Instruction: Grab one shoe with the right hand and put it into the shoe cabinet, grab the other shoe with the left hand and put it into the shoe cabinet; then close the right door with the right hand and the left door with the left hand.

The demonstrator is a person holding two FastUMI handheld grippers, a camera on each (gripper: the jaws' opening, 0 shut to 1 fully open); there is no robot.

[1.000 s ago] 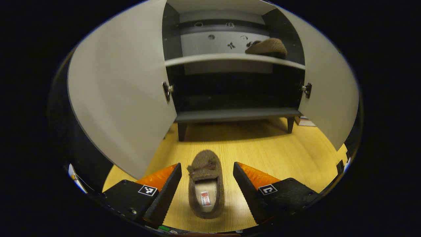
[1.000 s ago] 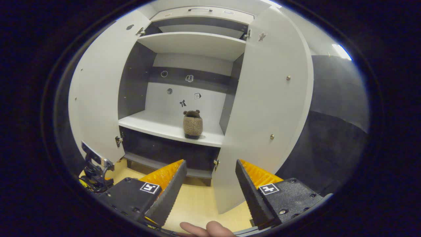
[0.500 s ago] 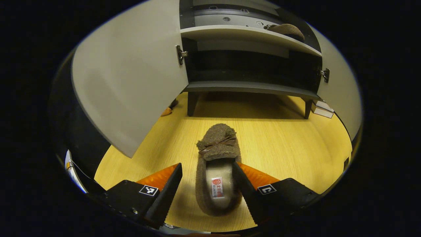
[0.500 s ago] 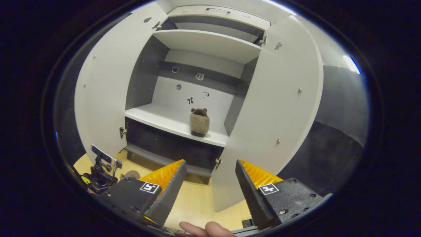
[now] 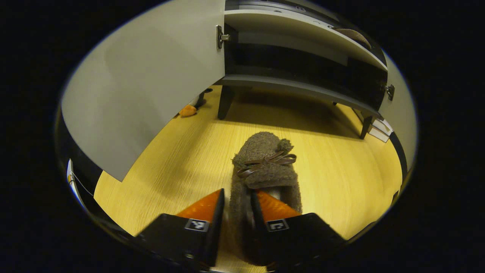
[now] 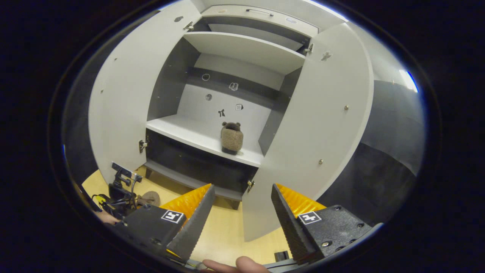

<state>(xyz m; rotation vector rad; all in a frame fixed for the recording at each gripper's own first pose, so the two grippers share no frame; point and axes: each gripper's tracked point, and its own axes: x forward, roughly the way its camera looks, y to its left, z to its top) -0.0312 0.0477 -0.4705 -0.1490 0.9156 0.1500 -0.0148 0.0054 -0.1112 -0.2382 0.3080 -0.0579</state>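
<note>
On the yellow wood floor (image 5: 159, 159), in front of the shoe cabinet (image 5: 303, 87), your left gripper (image 5: 235, 216) has its fingers drawn close together on the left wall of the brown fuzzy slipper (image 5: 265, 170): one finger sits outside the wall and the other down inside the opening. I judge that they pinch that wall, which gives you a firm hold on something soft that would sag if squeezed across its whole width. The slipper lies with its bow and toe pointing at the cabinet, so it can go in toe first without turning.

In the right gripper view, your right gripper (image 6: 242, 212) hangs with its fingers wide apart and nothing between them. It is held back and high, facing the cabinet interior, probably to keep clear of the left arm's path. The other slipper (image 6: 232, 137) stands on the right part of the white middle shelf (image 6: 182, 131), just beside the right door (image 6: 322, 125). That leaves bare shelf to its left for the second one.

Both doors stand swung wide, the left door (image 5: 151, 83) close beside your left hand's working area. Lift the slipper straight up before moving forward, so that it clears the dark bottom board. The doors are yet to be closed.
</note>
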